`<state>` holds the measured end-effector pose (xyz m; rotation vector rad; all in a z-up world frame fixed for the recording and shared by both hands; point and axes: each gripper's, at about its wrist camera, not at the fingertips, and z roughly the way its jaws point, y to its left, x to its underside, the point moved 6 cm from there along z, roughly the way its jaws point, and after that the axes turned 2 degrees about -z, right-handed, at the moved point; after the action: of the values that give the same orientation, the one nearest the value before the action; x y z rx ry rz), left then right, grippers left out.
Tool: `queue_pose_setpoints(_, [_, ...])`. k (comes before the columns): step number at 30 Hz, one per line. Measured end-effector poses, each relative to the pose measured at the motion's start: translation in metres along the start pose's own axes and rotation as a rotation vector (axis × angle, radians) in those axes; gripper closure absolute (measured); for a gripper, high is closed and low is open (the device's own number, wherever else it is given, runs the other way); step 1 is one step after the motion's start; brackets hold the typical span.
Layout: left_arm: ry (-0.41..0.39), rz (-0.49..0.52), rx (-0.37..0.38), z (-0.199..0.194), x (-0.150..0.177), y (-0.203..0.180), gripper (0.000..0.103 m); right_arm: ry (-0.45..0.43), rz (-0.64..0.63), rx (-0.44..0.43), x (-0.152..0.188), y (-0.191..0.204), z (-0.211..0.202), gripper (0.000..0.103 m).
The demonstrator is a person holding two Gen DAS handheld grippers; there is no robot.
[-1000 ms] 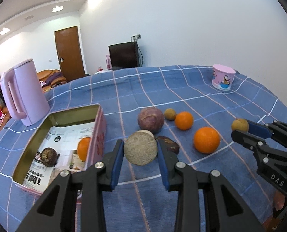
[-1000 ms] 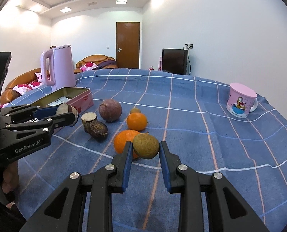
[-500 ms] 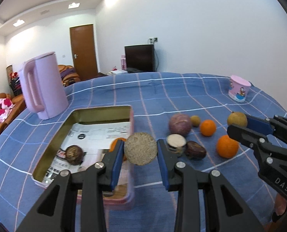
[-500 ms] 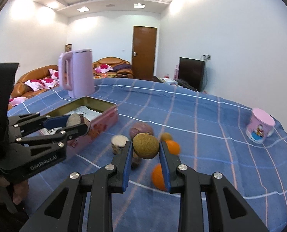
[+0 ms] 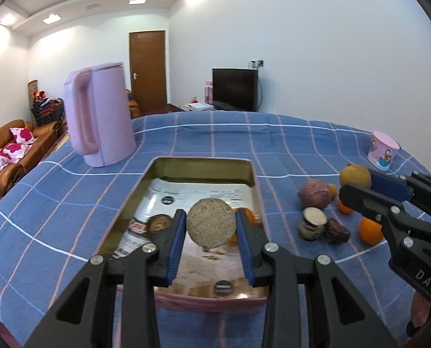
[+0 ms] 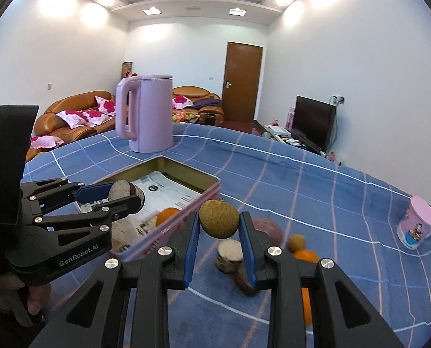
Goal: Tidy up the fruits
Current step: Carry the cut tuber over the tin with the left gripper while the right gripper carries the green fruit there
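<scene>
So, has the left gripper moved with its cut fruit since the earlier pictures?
Yes. The left gripper carried the cut fruit from over the loose fruits leftward to above the tin box, judged against the tablecloth.

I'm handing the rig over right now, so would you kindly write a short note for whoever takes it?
Left gripper: shut on a cut half fruit, held above the tin.
Right gripper: shut on a round brownish-green fruit, beside the tin, over the cloth.
In the tin: an orange and a dark fruit, on printed paper.
On the cloth: a purple fruit, another cut half, a dark piece, two oranges and a small round fruit.
Left to do: place both held fruits in the tin, then the rest.
</scene>
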<state>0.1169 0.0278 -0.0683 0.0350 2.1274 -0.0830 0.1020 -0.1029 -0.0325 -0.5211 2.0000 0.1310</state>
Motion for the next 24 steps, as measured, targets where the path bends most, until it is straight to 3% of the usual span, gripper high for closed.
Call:
queue_pose_setpoints(13, [0.036,-0.061,-0.058,0.011,0.005,0.042,0.067,0.027,-0.035,-0.099,-0.013,0.044,0.035,0.073])
queue_pose_setpoints(24, [0.063,-0.078,-0.071,0.018,0.012,0.056,0.067,0.100,-0.043,-0.154,-0.004,0.068,0.063,0.073])
